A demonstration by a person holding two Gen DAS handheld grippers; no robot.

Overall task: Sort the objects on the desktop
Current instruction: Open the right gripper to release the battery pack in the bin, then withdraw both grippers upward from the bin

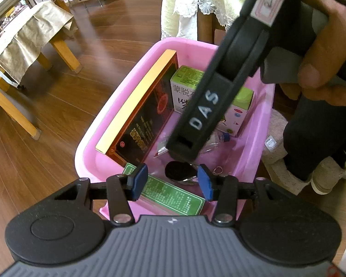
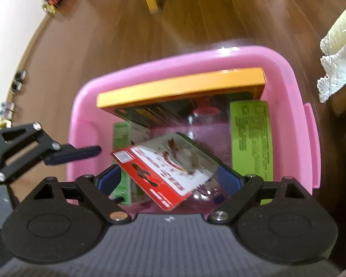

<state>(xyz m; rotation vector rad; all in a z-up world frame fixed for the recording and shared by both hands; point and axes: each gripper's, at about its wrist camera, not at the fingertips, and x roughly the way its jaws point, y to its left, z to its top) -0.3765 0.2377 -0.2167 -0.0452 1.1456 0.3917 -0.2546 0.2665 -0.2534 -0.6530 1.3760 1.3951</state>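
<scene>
Wood-plank floor, glossy brown, fills upper left of the left wrist view and the top of the right wrist view. Pink plastic bin, smooth, rounded corners, rolled rim, sits centre frame in both views.

Inside the bin, largest first:
- Flat rectangular box, orange edge, dark glossy printed face, leaning on its long edge against the bin wall; runs across the upper centre of the right wrist view.
- Green-and-white carton, printed cardboard, upright near the far wall, partly hidden by the right gripper body.
- Flat green carton lying at the near end, lower centre.
- Small dark rounded glossy item on the bin floor, with a metal ring just beside it; can't tell what it is.

Red-and-white card pack, flat, thin, tilted, centre of the right wrist view, over the bin interior. Blurred. It sits between the blue pads; contact with the pads not discernible.

Right gripper: fingers spread wide.
Left gripper: fingers spread, nothing between the blue rubber pads, above the bin's near end.
</scene>
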